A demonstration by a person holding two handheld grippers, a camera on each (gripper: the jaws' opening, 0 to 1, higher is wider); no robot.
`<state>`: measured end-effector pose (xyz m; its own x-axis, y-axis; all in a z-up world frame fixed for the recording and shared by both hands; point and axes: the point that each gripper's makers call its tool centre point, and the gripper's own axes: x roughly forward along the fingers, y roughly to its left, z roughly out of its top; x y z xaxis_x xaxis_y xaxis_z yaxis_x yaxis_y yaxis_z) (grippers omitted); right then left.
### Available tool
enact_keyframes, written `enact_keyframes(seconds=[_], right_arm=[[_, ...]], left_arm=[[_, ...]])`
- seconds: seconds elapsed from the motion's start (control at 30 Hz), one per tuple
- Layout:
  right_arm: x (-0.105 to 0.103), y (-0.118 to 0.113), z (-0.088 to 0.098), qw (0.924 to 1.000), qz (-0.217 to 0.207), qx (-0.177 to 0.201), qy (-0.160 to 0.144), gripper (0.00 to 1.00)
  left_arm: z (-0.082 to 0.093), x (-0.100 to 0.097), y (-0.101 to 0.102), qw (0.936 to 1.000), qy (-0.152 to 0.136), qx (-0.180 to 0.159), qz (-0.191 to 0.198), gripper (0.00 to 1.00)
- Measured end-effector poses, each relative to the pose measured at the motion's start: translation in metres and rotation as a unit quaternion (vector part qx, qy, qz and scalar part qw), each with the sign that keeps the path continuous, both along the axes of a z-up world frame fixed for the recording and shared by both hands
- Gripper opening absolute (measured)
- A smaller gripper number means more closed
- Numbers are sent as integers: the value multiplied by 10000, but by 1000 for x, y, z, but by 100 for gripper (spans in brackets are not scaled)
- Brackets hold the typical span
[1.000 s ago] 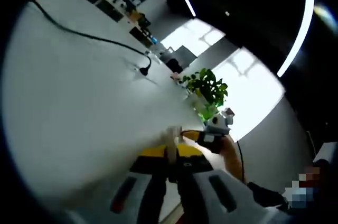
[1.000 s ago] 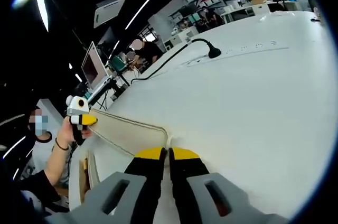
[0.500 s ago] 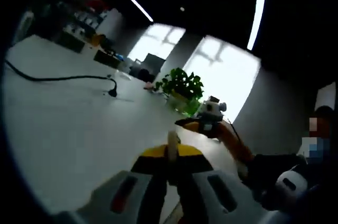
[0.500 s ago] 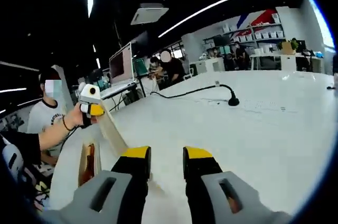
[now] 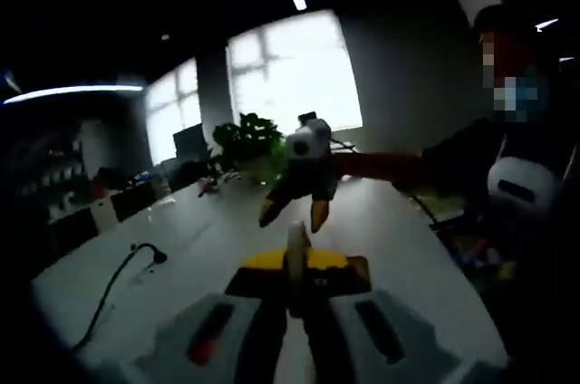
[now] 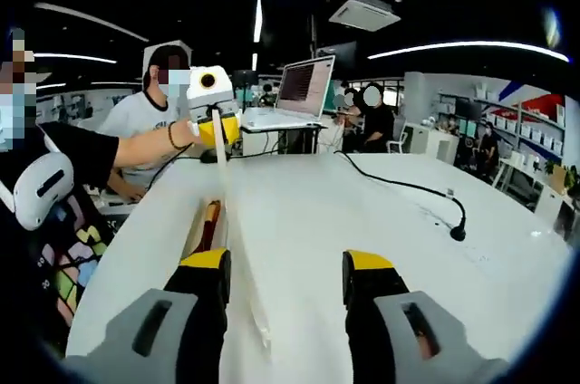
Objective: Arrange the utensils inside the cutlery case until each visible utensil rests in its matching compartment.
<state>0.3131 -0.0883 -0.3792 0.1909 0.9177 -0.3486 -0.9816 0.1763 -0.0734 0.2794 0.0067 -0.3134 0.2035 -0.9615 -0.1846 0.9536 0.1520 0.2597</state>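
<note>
My left gripper (image 5: 296, 268) pinches the cutlery case (image 6: 237, 248) flap, lifted off the white table (image 6: 381, 221); my right gripper (image 6: 285, 268) gapes empty. One utensil (image 6: 209, 224) visible inside; sorting looks barely begun.

My left gripper view rides low over the wide white table (image 5: 381, 230), facing bright windows and my yellow-tipped right gripper (image 5: 294, 212) close ahead. My right gripper view looks back along the same table (image 6: 362, 212) at the yellow-tipped left gripper (image 6: 217, 130), lifted near.
</note>
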Motion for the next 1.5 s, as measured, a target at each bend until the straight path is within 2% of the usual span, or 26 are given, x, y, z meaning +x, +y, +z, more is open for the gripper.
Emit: enact_keyframes(seconds=[0.07, 0.2, 0.23, 0.3, 0.33, 0.4, 0.43, 0.47, 0.53, 0.6, 0.67, 0.73, 0.93, 1.0, 1.07, 1.13, 1.23, 1.27, 1.33, 1.37, 1.5], right_arm=[[-6, 1, -2, 9998, 135, -27, 122, 58], [-16, 1, -10, 9973, 575, -445, -127, 60], [-19, 2, -11, 9960, 712, -517, -185, 60], [-25, 3, -12, 9928, 938, -686, -273, 60], [-28, 5, -12, 9912, 1016, -803, -256, 60], [-33, 10, -10, 9884, 1185, -897, -306, 61], [-34, 13, -8, 9883, 1197, -905, -288, 62], [-37, 15, -6, 9874, 1266, -916, -266, 62], [-48, 21, -2, 9816, 1612, -973, -316, 59], [-56, 25, -1, 9770, 1777, -1145, -268, 61], [-63, 27, -2, 9700, 2004, -1352, -258, 62], [-72, 29, -5, 9628, 2203, -1561, -114, 62], [-90, 35, -17, 9463, 2674, -1808, 167, 59], [-94, 35, -24, 9409, 2774, -1921, 307, 53], [-91, 35, -26, 9402, 2752, -1972, 383, 48], [-95, 35, -29, 9367, 2831, -2011, 440, 48], [-92, 37, -33, 9376, 2768, -2083, 298, 48], [-92, 36, -33, 9371, 2741, -2128, 384, 47], [-89, 38, -34, 9414, 2564, -2165, 337, 47], [-89, 38, -35, 9417, 2475, -2231, 464, 47], [-88, 41, -37, 9461, 2141, -2397, 406, 45]], left_arm=[[5, -3, -3, 9997, -223, 82, -90, 2], [14, -18, -6, 9939, -865, 369, -583, 2], [16, -22, -7, 9890, -1194, 456, -747, 2], [19, -31, -9, 9807, -1587, 540, -1004, 2], [23, -37, -10, 9746, -1840, 543, -1156, 2], [28, -44, -11, 9675, -2094, 515, -1321, 2], [28, -45, -11, 9661, -2144, 514, -1340, 2], [30, -48, -12, 9621, -2283, 503, -1404, 2], [30, -52, -10, 9555, -2468, 559, -1516, 2], [31, -58, -9, 9462, -2728, 544, -1652, 2], [30, -70, -10, 9369, -2869, 559, -1918, 2], [30, -78, -12, 9247, -3142, 607, -2065, 3], [31, -88, -14, 9122, -3391, 605, -2221, 3], [29, -90, -15, 9056, -3511, 716, -2268, 3], [27, -90, -14, 9030, -3562, 792, -2266, 3], [26, -91, -14, 9031, -3544, 799, -2290, 3], [24, -89, -13, 9033, -3556, 867, -2238, 3], [23, -88, -13, 9042, -3544, 867, -2220, 3], [21, -83, -10, 9075, -3505, 868, -2147, 3], [20, -81, -9, 9095, -3477, 873, -2106, 3], [12, -69, 1, 9169, -3358, 1038, -1890, 3]])
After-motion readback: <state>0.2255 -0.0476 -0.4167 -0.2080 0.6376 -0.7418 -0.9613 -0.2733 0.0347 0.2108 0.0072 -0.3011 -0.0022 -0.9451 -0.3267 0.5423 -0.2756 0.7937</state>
